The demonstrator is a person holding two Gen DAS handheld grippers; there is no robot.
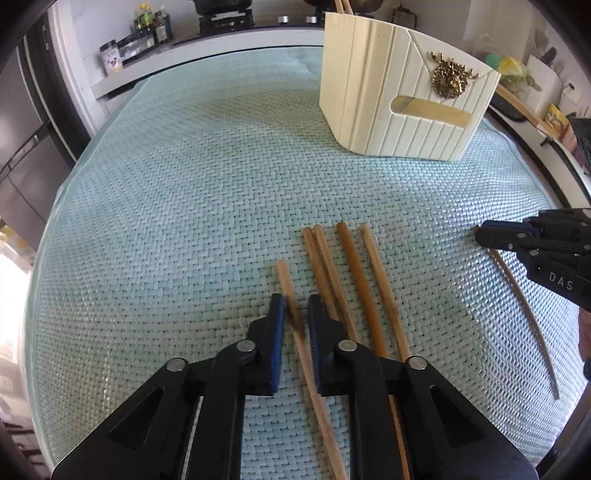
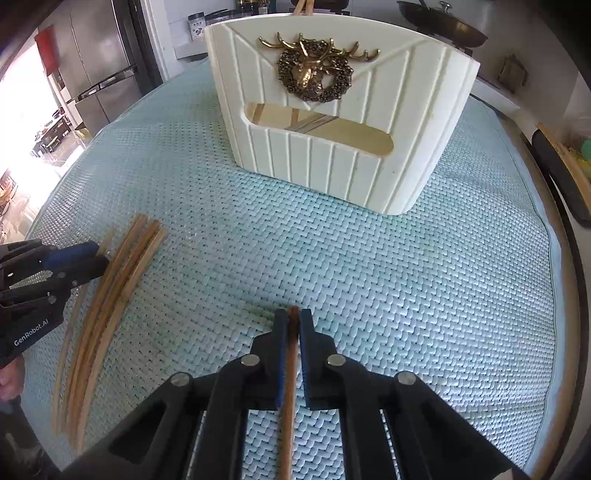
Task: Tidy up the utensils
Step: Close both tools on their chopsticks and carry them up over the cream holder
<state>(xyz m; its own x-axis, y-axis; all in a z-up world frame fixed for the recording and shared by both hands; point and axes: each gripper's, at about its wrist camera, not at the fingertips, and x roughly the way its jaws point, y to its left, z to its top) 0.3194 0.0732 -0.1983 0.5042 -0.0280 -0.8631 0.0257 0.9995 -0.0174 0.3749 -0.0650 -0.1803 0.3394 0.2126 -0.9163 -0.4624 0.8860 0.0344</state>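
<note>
Several wooden chopsticks [image 1: 347, 280] lie side by side on a pale teal woven mat [image 1: 184, 184]. My left gripper [image 1: 296, 308] is shut on the leftmost chopstick [image 1: 286, 280], with a pad against each side of it. To the right, my right gripper [image 1: 479, 235] is shut on a separate chopstick [image 1: 524, 306]. The right wrist view shows that darker chopstick [image 2: 293, 332] pinched between the pads of the right gripper [image 2: 293, 320]. The left gripper [image 2: 101, 255] sits at the pile [image 2: 122, 280]. A cream ribbed holder [image 1: 369, 110] [image 2: 332, 173] with a gold deer emblem stands behind, chopstick ends poking from its top.
A stove edge with knobs [image 1: 295, 18] and bottles [image 1: 147, 22] line the counter behind the mat. A steel fridge [image 2: 99, 74] stands at the left. A dark pan [image 2: 443, 29] sits at the back right. More sticks lie on the right counter [image 2: 569, 166].
</note>
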